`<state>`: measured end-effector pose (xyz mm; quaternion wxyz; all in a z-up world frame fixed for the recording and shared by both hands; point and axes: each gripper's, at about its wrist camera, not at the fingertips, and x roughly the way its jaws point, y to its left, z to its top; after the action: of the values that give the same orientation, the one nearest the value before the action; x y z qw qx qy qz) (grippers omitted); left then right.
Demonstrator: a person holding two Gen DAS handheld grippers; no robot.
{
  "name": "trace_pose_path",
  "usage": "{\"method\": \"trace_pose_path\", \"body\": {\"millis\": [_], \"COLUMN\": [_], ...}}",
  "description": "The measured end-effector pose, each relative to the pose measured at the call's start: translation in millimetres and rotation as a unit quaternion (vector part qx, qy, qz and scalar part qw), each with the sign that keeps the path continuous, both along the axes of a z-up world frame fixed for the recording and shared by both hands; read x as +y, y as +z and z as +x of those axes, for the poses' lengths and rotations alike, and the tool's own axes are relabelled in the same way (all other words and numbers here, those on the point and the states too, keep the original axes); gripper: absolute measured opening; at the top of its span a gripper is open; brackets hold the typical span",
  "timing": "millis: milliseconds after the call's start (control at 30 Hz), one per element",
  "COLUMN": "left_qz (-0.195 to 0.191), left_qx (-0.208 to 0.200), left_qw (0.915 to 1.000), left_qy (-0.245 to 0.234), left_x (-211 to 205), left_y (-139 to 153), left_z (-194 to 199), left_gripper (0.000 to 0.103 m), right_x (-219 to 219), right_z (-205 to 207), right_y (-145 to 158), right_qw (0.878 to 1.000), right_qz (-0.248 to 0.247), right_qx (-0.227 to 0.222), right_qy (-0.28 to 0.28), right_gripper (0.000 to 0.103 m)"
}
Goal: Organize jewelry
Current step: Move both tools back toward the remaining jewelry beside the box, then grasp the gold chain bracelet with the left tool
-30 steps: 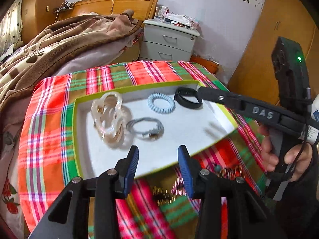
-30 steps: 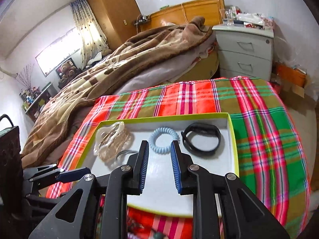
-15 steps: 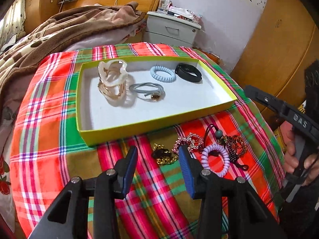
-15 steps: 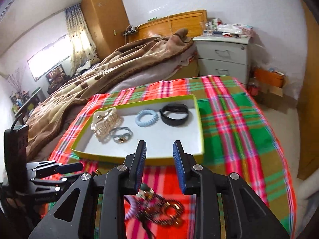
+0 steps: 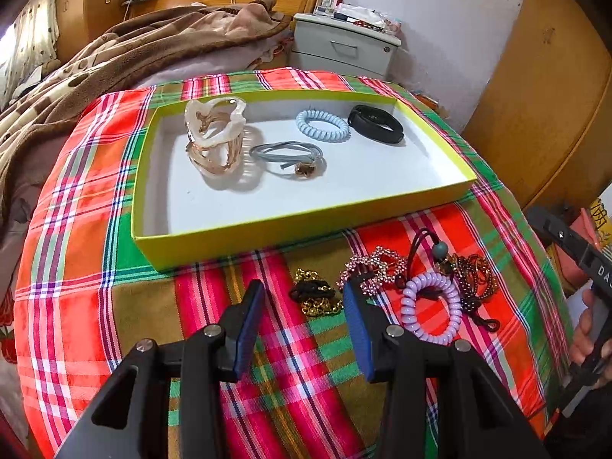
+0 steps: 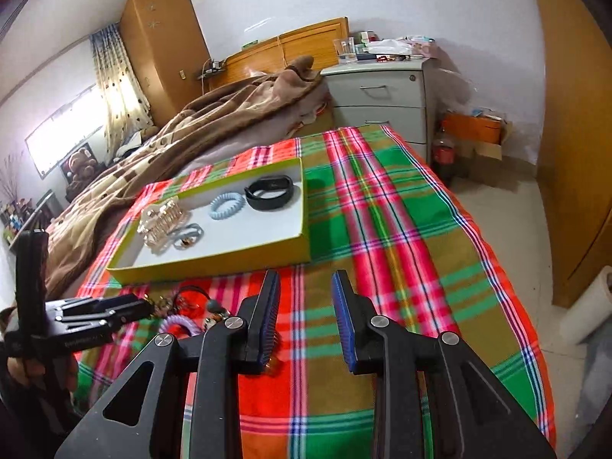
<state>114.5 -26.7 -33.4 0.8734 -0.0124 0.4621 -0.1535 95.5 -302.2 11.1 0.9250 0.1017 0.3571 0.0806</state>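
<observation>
Tray point(image 5: 306, 225): yellow-green box lid, white inside, sitting centre of the left wrist view on the plaid cloth point(image 5: 76, 267); upper left of centre in the right wrist view.
In the tray: clear-and-amber hair claw point(image 5: 214, 137) at the left, standing up on its teeth; grey hair tie point(image 5: 287, 155) with a small brownish charm just right of it; pale blue spiral tie point(image 5: 322, 125) behind that; black wristband point(image 5: 375, 129) furthest right, near the tray's back corner. All apart from each other except claw and grey tie, which sit close.
Loose pile: still outside the tray, just below its front wall, lower right of centre in the left wrist view. Gold chain with a black tie point(image 5: 315, 294), pink beaded ring point(image 5: 373, 267), lilac spiral tie point(image 5: 430, 308), dark reddish bead strand point(image 5: 474, 279) and a dark cord with a teal bead point(image 5: 440, 248), all tangled and touching.
Left gripper point(image 5: 302, 325): bottom centre, blue pads spread wide, nothing between them, gold chain showing just past the gap. Can't tell if touching the cloth.
Right gripper point(image 6: 306, 317): bottom centre of its own view, fingers parted, just opened up a bit, only bare plaid between them.
Writing: "DA" on the right gripper's body at the right edge of the left wrist view, rest cut off. Print on the left gripper's arm in the other view too blurry to read.
Hand point(image 5: 587, 329): gripping the right handle, lower right edge.
</observation>
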Motion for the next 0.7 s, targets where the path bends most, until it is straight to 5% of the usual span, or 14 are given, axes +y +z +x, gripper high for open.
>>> {"method": "trace_pose_path", "body": {"millis": [167, 467, 600, 700], "left_qz": [0.037, 0.04, 0.031, 0.029], "left_qx": [-0.015, -0.021, -0.02, -0.021], "left_qw": [0.9992, 0.999, 0.9993, 0.9993], "left_qy": [-0.002, 0.003, -0.006, -0.011], "left_x": [-9.0, -10.4, -12.4, -14.4], "left_y": [-1.0, -1.0, -0.5, -0.5], "left_z": [-2.2, -1.3, -2.4, -3.4], "left_gripper": [0.044, 0.044, 0.027, 0.023], "right_x": [-3.1, -3.7, -0.7, 2.1], "right_z": [-6.9, -8.1, -6.4, -5.7], "right_y": [-4.6, -7.4, -10.1, -11.2], "right_qw": [1.0, 1.0, 1.0, 1.0], "right_qz": [0.003, 0.008, 0.004, 0.0], "right_qx": [0.001, 0.002, 0.007, 0.01], "right_qy": [0.002, 0.006, 0.009, 0.012], "right_gripper": [0.029, 0.029, 0.029, 0.029]}}
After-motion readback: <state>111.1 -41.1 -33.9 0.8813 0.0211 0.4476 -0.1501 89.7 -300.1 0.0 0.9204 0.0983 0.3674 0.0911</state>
